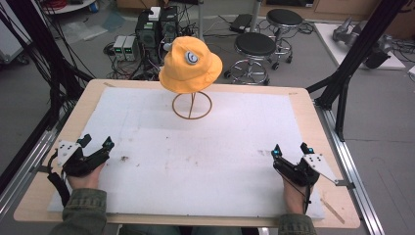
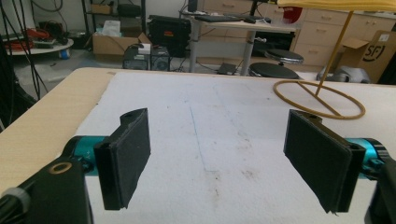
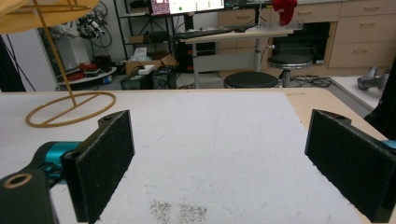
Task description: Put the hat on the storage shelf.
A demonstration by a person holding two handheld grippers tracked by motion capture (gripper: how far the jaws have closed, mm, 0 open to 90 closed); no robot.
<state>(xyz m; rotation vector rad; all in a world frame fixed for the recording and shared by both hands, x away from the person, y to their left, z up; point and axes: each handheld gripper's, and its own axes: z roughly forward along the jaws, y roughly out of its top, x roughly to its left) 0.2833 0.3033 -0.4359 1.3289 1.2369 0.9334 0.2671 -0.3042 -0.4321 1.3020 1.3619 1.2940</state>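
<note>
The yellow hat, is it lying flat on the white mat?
No, in the high view the yellow hat sits raised on a wire stand, well above the white mat.

Orange bucket hat (image 1: 190, 64): crown and upper stem of its wire stand (image 1: 192, 106) concealed beneath it in the high view; in the left gripper view the brim (image 2: 336, 4) is cropped by the top edge, in the right gripper view by the top-left corner. Hat badge (image 1: 192, 58): marking too small to read. Person's sleeves (image 1: 84, 210): cut by the bottom edge. Right claw (image 3: 219, 158): right pad cropped at the frame corner. Bench (image 1: 34, 191): near edge partly cut off.
</note>
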